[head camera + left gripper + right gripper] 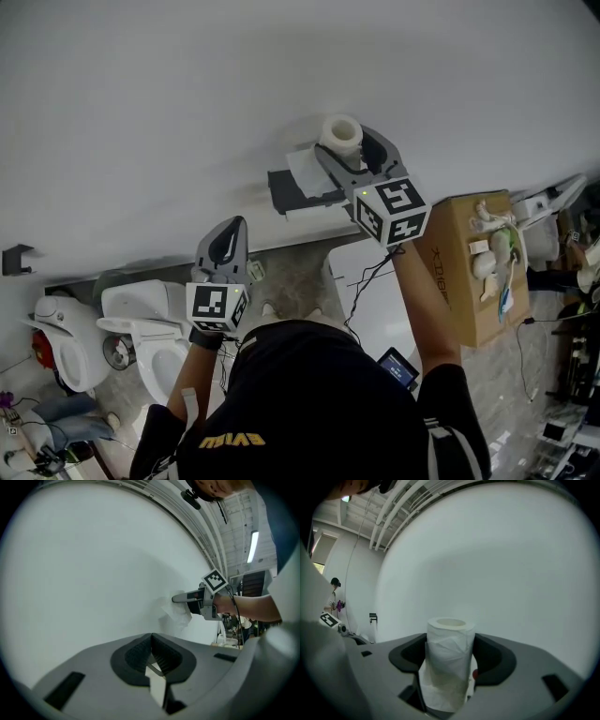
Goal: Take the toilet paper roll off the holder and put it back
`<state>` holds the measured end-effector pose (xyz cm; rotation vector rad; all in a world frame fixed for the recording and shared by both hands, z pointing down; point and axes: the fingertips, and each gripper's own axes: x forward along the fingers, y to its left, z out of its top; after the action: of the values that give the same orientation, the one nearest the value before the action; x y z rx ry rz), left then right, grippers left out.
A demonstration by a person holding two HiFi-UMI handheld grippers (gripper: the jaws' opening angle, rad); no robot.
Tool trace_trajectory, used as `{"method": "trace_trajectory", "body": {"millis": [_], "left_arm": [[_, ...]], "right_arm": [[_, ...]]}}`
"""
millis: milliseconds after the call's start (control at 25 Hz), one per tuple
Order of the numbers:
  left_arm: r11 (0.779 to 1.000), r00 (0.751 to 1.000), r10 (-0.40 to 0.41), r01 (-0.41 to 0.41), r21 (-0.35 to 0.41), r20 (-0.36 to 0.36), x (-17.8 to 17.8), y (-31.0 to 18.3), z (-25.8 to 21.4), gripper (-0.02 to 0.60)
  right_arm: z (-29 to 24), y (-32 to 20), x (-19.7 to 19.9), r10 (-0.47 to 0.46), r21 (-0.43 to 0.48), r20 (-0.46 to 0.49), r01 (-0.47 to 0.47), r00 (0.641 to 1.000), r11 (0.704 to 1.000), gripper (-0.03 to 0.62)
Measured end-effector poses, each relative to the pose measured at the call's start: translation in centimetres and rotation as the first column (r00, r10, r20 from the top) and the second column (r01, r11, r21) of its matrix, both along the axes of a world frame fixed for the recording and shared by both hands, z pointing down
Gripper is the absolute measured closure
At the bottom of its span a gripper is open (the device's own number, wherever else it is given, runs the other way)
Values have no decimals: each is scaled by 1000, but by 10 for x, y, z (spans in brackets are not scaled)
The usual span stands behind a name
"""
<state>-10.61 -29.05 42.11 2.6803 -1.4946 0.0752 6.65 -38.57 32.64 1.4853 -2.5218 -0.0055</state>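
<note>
A white toilet paper roll (339,134) stands upright between the jaws of my right gripper (353,142), held up close to the white wall. In the right gripper view the roll (449,654) fills the gap between the dark pads (490,656), so my right gripper (450,644) is shut on it. The dark holder (280,191) is fixed to the wall just left of the roll, with a loose white sheet (305,172) by it. My left gripper (225,246) hangs lower left, away from the holder. Its pads (140,654) meet with nothing between them.
Two white toilets (142,323) (62,345) stand at lower left. A cardboard box (461,272) with small items on it sits at the right. A small dark bracket (14,258) is on the wall at far left. A phone (398,367) shows by my right arm.
</note>
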Motion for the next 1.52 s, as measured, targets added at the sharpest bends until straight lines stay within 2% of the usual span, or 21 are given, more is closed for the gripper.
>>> {"method": "trace_trajectory", "body": {"millis": [120, 400, 840, 1040, 1200, 1520], "left_arm": [[1000, 1000, -1, 1, 6, -4, 1, 2, -3, 571], [1000, 1000, 2, -2, 16, 0, 3, 7, -7, 571], [1000, 1000, -1, 1, 16, 0, 2, 12, -7, 571], [1000, 1000, 9, -9, 8, 12, 5, 15, -5, 571], [1000, 1000, 8, -8, 8, 10, 7, 16, -4, 571], [1000, 1000, 1, -1, 9, 17, 3, 12, -4, 571]], "right_arm": [[-20, 0, -2, -23, 9, 20, 23, 1000, 1000, 298], [-60, -1, -5, -62, 43, 1, 62, 998, 997, 298], [-123, 2, -8, -159, 50, 52, 156, 986, 986, 298], [-151, -4, -7, -199, 63, 39, 196, 979, 979, 297], [-152, -4, -9, -221, 50, 75, 217, 972, 975, 297], [-145, -9, -13, -229, 38, 74, 226, 971, 973, 296]]}}
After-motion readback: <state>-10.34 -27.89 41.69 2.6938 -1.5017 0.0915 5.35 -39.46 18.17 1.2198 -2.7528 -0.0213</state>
